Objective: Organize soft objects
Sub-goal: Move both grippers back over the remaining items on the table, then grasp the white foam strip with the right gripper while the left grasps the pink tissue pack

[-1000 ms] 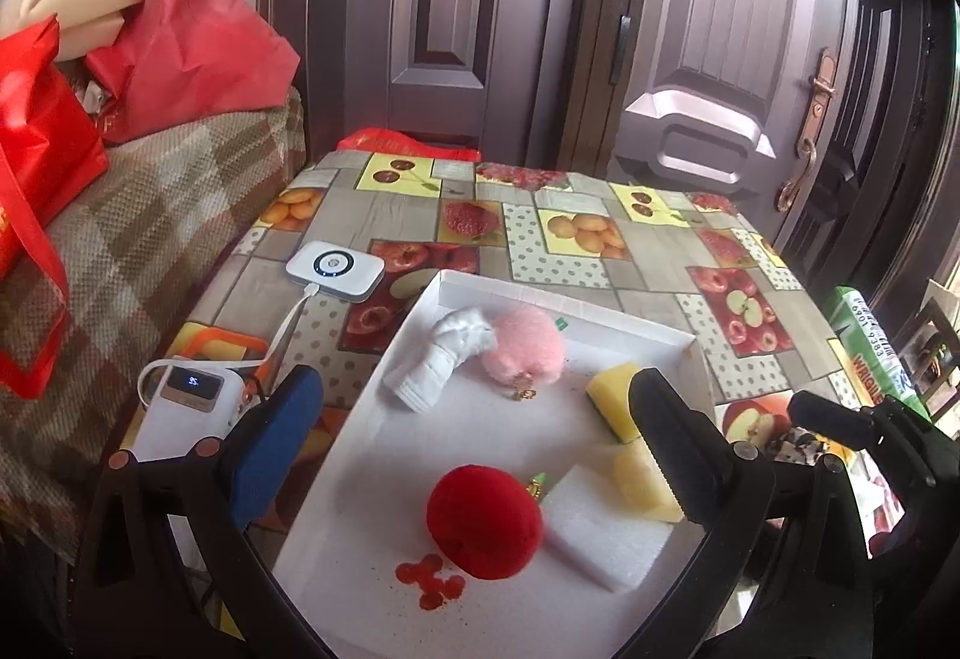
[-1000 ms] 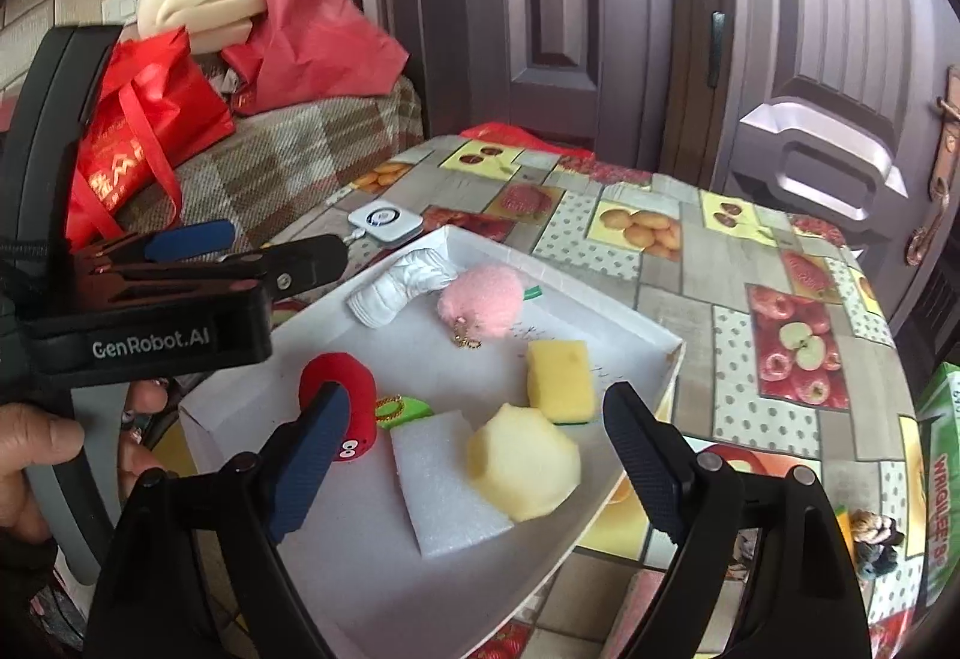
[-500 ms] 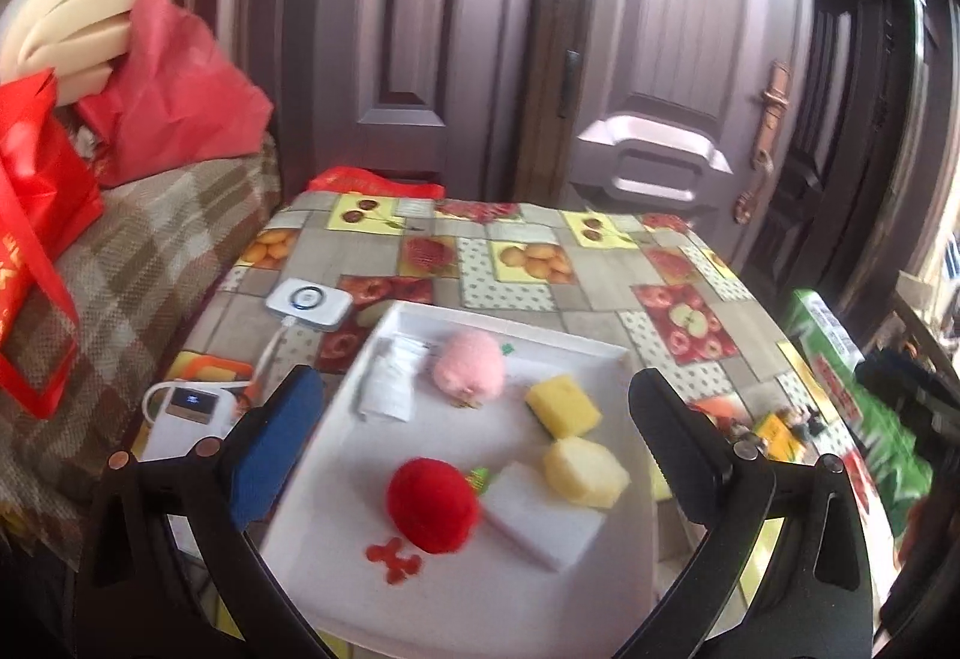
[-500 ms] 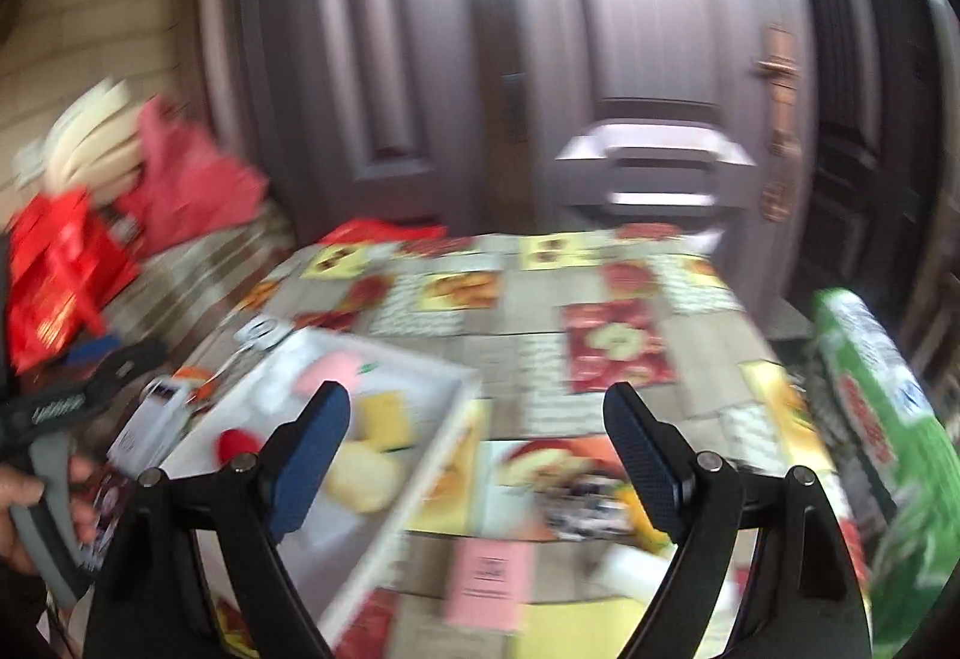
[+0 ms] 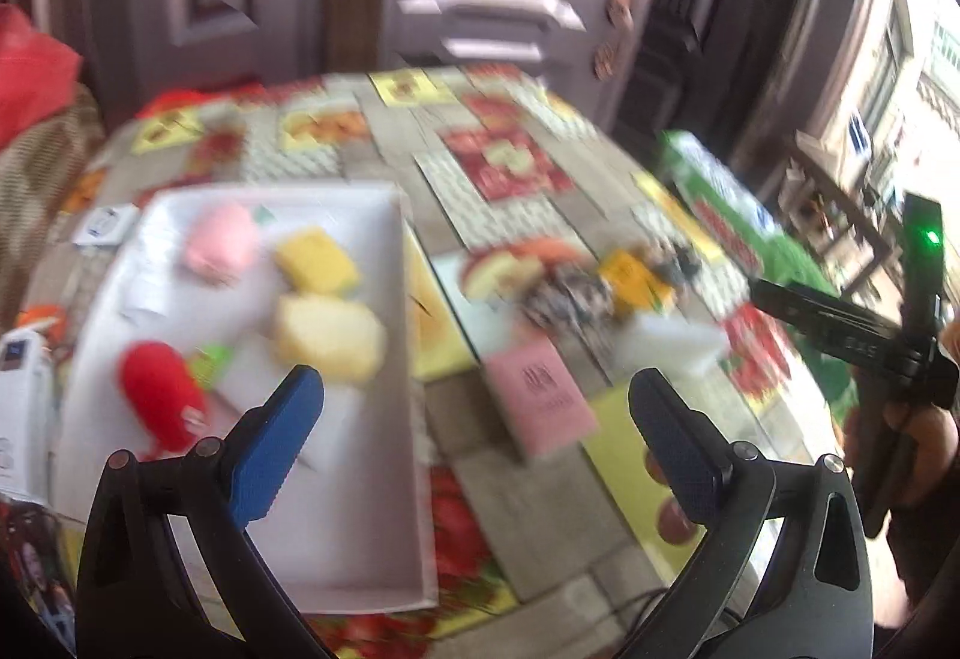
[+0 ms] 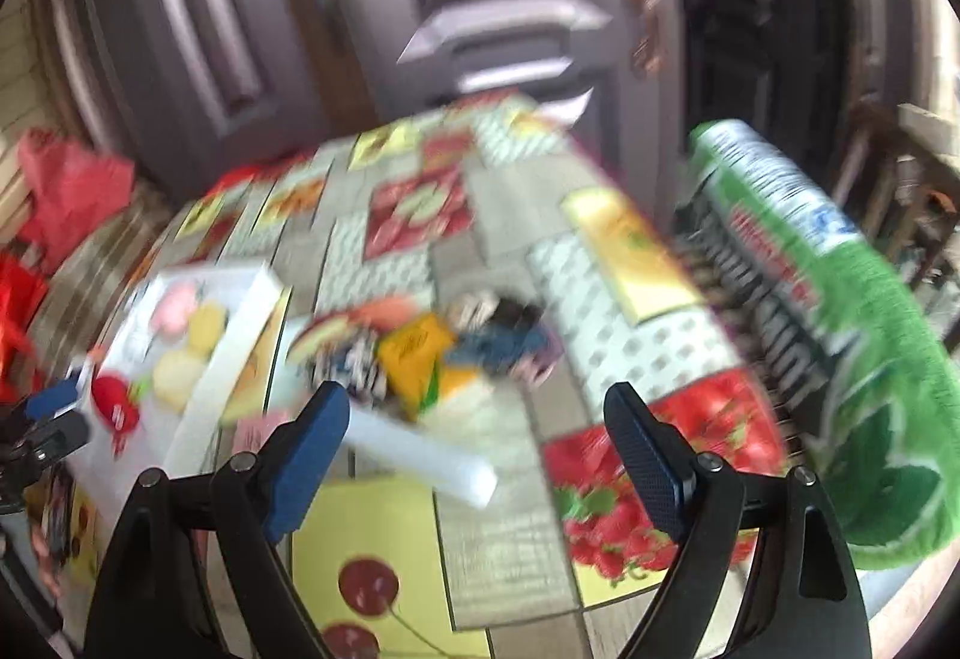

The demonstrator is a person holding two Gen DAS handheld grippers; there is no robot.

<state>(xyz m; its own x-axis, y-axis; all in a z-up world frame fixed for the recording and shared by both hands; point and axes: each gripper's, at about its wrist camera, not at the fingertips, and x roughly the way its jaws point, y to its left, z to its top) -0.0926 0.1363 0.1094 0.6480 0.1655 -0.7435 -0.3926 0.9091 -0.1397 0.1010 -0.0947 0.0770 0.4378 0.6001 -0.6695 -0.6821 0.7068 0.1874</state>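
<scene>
With both the left gripper (image 5: 474, 419) and the right gripper (image 6: 474, 437) spread and empty, I judged the white foam block (image 6: 420, 455), lying near on the table (image 6: 510, 557) right of the tray (image 6: 240, 323), light and squashy, best pinched across its middle.

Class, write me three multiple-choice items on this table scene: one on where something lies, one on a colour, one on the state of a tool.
1. Where is the pink fluffy ball?
A. in the white tray
B. on the bare tablecloth
C. on the green bag

2. What colour is the flat card on the tablecloth right of the tray?
A. blue
B. pink
C. black

3. How does the right tool stand?
A. shut on a sponge
B. shut on nothing
C. open and holding nothing

Answers: 1 A, the ball sits inside the tray's walls near its far end. 2 B, the left wrist view shows it pink. 3 C, its fingers stand wide apart above the table with nothing pressed between them.
</scene>
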